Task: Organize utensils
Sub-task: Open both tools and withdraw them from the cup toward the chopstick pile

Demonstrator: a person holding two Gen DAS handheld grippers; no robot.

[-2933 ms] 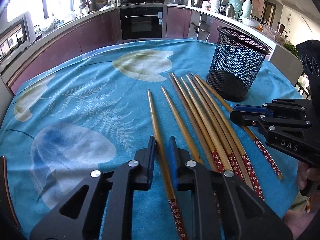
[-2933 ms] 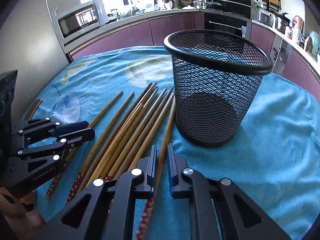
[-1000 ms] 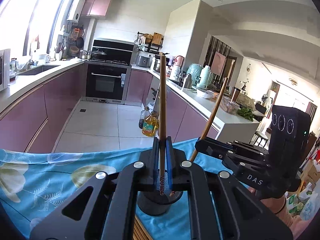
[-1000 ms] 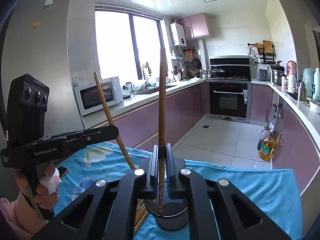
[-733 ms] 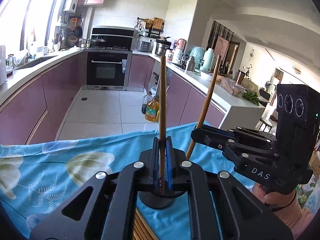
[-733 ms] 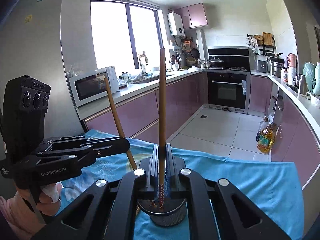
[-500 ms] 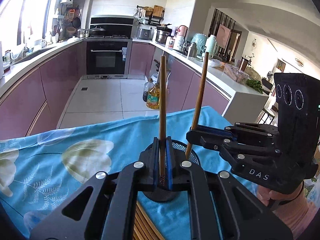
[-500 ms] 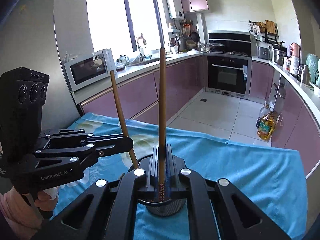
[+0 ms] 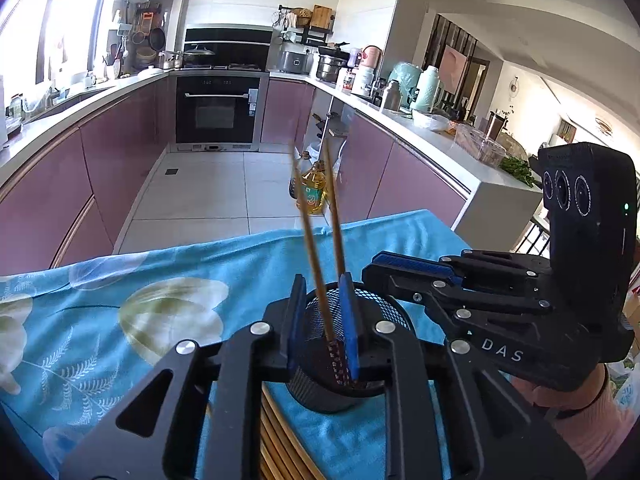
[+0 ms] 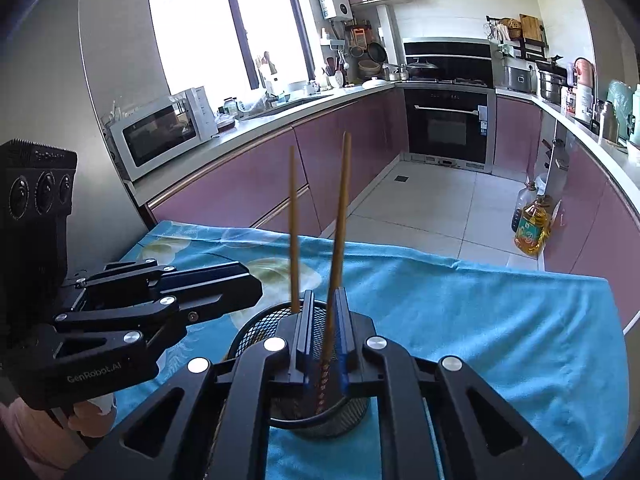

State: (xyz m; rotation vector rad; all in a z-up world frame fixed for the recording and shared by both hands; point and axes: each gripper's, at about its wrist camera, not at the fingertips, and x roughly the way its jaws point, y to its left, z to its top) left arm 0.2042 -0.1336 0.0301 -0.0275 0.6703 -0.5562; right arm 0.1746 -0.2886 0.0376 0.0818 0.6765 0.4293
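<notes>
Chopsticks, two [image 9: 316, 240], wooden, patterned ends down inside black mesh holder [image 9: 384, 312]; tips lean apart above its rim. Left claw [image 9: 322, 322]: directly over holder mouth, jaws parted, gripping nothing, one stick loose between them. Right claw [image 10: 323, 340]: likewise over the holder, jaws apart, a stick [image 10: 338, 216] standing free in the gap. Position judged chosen so sticks drop upright. Remaining chopsticks [image 9: 276, 440]: flat on blue cloth beneath left claw, awaiting collection.
</notes>
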